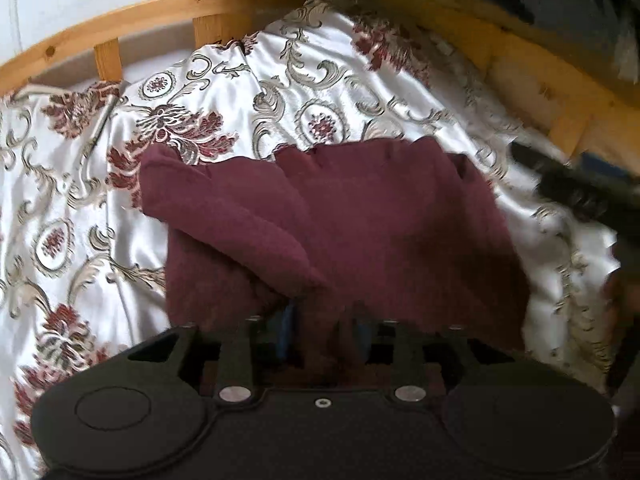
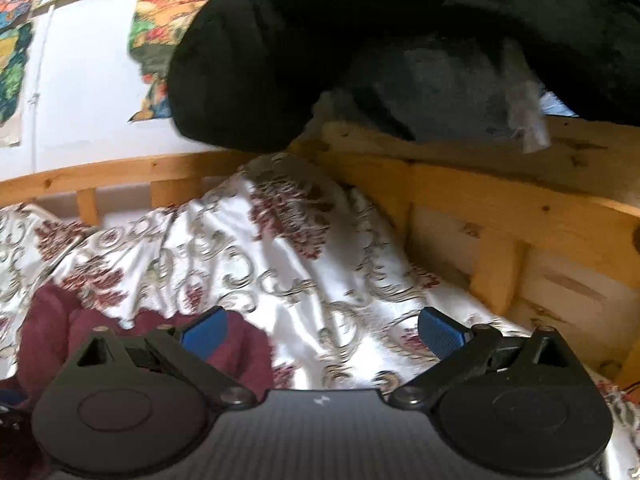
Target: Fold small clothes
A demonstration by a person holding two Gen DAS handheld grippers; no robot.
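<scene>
A maroon knit garment (image 1: 340, 224) lies on the white floral bedspread (image 1: 100, 208), a sleeve folded across its left side. My left gripper (image 1: 326, 320) is shut on the garment's near edge, the cloth bunched between its blue pads. My right gripper (image 2: 320, 332) is open and empty, its blue pads (image 2: 438, 336) spread wide above the bedspread (image 2: 320, 272). The garment (image 2: 240, 352) shows at the lower left of the right wrist view, beside the left finger. The right gripper also shows blurred at the right edge of the left wrist view (image 1: 576, 184).
A wooden bed rail (image 1: 160, 12) runs along the far side and the right side (image 2: 520, 216). A dark garment (image 2: 360, 40) hangs over the rail's corner. A white wall with colourful pictures (image 2: 160, 20) stands behind.
</scene>
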